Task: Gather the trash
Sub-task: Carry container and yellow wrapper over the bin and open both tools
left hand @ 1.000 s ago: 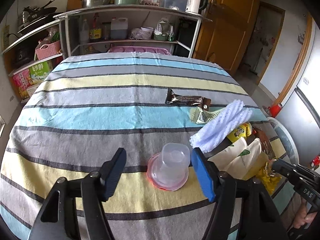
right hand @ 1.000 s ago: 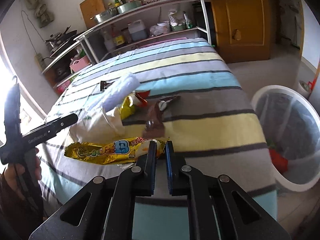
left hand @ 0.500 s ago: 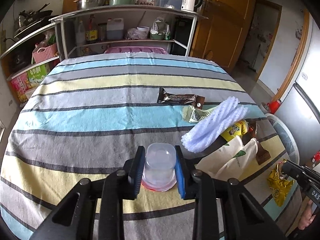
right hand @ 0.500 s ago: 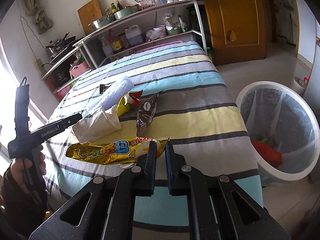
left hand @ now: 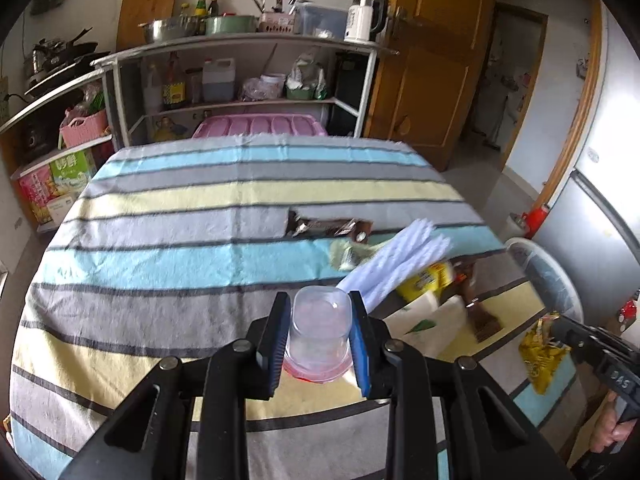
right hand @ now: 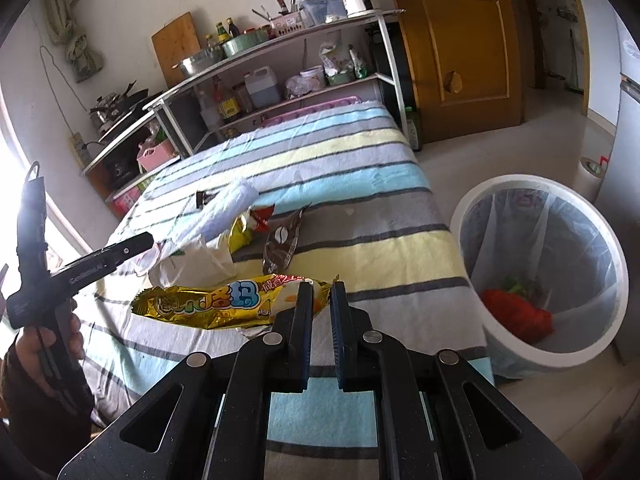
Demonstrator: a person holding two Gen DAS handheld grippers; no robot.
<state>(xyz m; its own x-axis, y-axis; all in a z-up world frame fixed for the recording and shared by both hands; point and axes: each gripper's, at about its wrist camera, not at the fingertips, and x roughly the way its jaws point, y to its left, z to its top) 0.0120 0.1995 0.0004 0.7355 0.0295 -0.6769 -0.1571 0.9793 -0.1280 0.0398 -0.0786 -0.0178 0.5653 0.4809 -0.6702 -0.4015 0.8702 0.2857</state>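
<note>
My left gripper (left hand: 319,300) is shut on a clear plastic cup (left hand: 320,332) that stands upside down on a pink lid, held just above the striped tablecloth (left hand: 160,256). In the right wrist view my right gripper (right hand: 322,288) is shut on one end of a gold snack wrapper (right hand: 208,304), which trails to the left over the cloth. From the left wrist view that wrapper (left hand: 540,348) hangs from the right gripper at the table's right edge. A white bin (right hand: 520,179) with a clear liner stands on the floor to the right of the table, with a red thing (right hand: 516,308) inside.
More litter lies on the cloth: a white foam sleeve (left hand: 400,264), a dark brown wrapper (left hand: 328,228), a brown coffee sachet (right hand: 282,244), a yellow packet (right hand: 240,232) and a white paper bag (right hand: 196,260). Metal shelves (left hand: 240,40) stand behind the table, beside a wooden door (left hand: 432,60).
The left jaws closed on the clear cup and raised it slightly. The right gripper lifted, still shut on the gold wrapper, and the bin shows more fully in its view.
</note>
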